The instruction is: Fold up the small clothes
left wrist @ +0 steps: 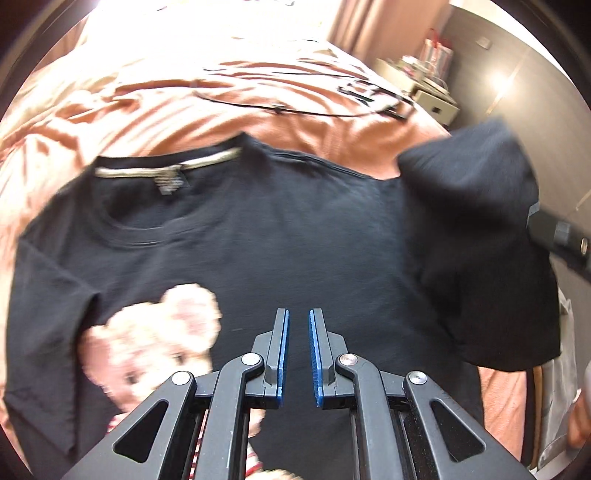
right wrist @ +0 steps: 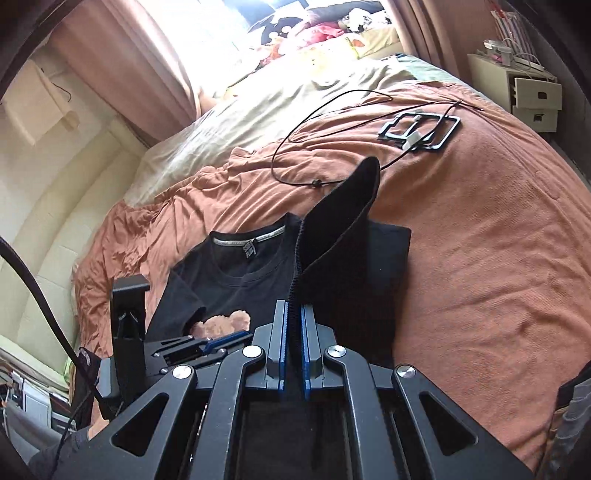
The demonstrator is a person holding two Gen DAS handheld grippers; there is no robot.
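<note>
While the right gripper [right wrist: 293, 325] pinches the black T-shirt [left wrist: 258, 236] by its limp, light sleeve [right wrist: 343, 210] — lifted beside the collar [left wrist: 166, 166] — the left gripper [left wrist: 298, 332] hangs narrow and empty over the chest.

You have strong daylight from the far window [right wrist: 236, 33], blown out to white glare in both views. Your left wrist view is motion-blurred throughout, while the right stays sharper. Fisheye bending and dark vignetting mark every edge.
</note>
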